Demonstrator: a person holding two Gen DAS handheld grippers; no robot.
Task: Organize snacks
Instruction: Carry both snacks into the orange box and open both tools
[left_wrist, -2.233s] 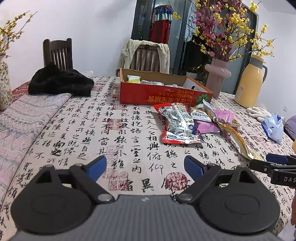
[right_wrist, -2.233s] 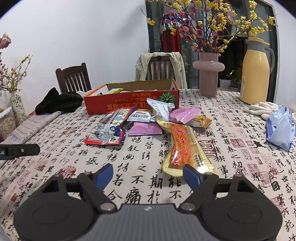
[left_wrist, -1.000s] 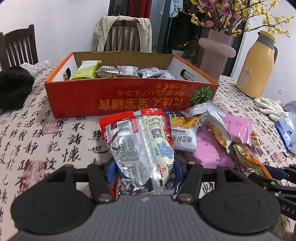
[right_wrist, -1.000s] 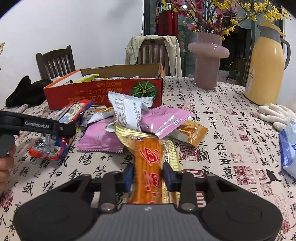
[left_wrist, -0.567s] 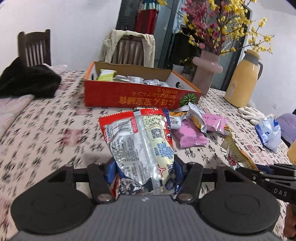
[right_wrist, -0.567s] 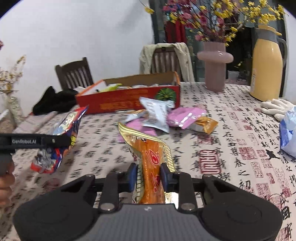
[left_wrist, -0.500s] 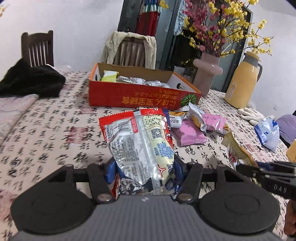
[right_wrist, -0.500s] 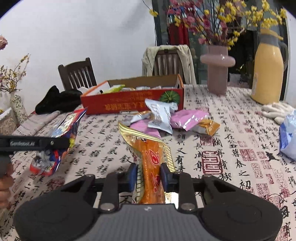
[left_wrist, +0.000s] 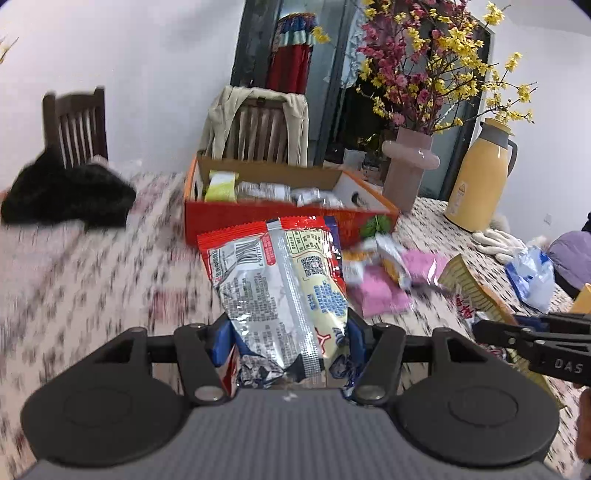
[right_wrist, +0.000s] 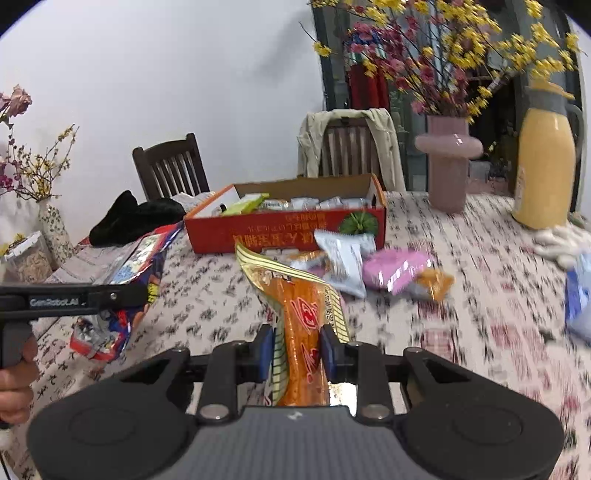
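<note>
My left tool (left_wrist: 286, 338) is clenched on a red-and-silver snack packet (left_wrist: 280, 280), lifted clear of the desk (left_wrist: 85, 280) and pointed toward the red cardboard box (left_wrist: 280, 218). That box stands at the far middle of the desk and already holds a green packet and several silvery ones, so part of the sorting looks done. Just in front of it lies a loose heap (right_wrist: 369, 269) of pale blue, pink and orange packets, which I judge are what remains to be gathered. Farther right, my right tool (right_wrist: 297, 352) is clenched around a long orange-and-gold snack bag (right_wrist: 301, 321), also held above the desk. Both packets in hand are not yet in the box. A pink vase (right_wrist: 448, 166) and yellow thermos (right_wrist: 546, 173) stand beyond.
</note>
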